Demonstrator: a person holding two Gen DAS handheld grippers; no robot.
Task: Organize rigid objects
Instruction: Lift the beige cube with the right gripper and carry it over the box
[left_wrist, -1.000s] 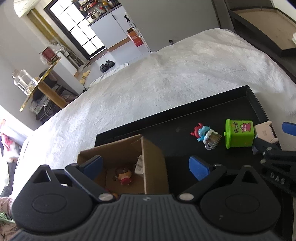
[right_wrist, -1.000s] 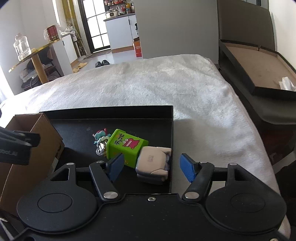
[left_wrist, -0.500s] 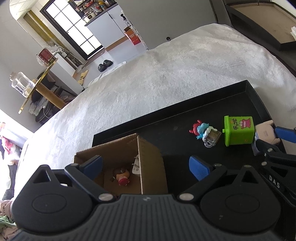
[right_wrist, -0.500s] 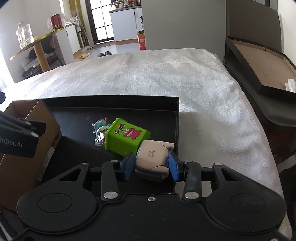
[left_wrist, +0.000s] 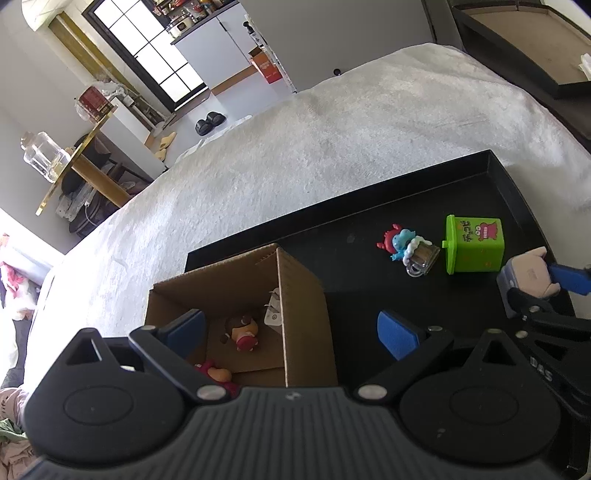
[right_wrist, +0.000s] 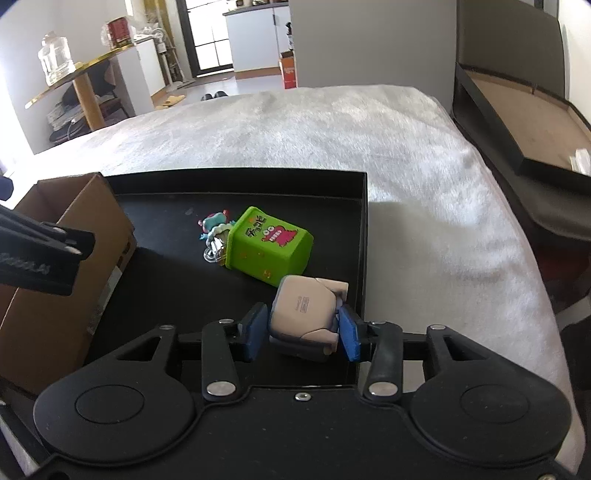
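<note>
The beige toy (right_wrist: 301, 314) sits clamped between the blue pads (right_wrist: 255, 332) of the right gripper (right_wrist: 302, 334), down at the near right corner of the black tray (right_wrist: 364, 236); whether it rests on the tray floor or is lifted just clear of it I cannot tell. From the left wrist view the same toy (left_wrist: 528, 271) shows at the far right, with one blue pad (left_wrist: 569, 277) pressed to its side. Just beyond it lies the green box (right_wrist: 267, 245), tipped on its side with a red cartoon face up, and touching that box's far end is a small keychain (right_wrist: 216, 238) of red and blue figures with a tiny mug. On the left end of the tray stands an open cardboard box (left_wrist: 240, 295); inside it are a small brown and red figure (left_wrist: 242, 330), a white piece (left_wrist: 272, 308) against the right wall, and another red figure (left_wrist: 214, 373) near the front. The left gripper (left_wrist: 291, 330) hangs over that box with its pads spread wide, holding nothing, one pad above the box's opening and the other over the tray. The tray lies on a white fuzzy blanket (right_wrist: 406, 147).
</note>
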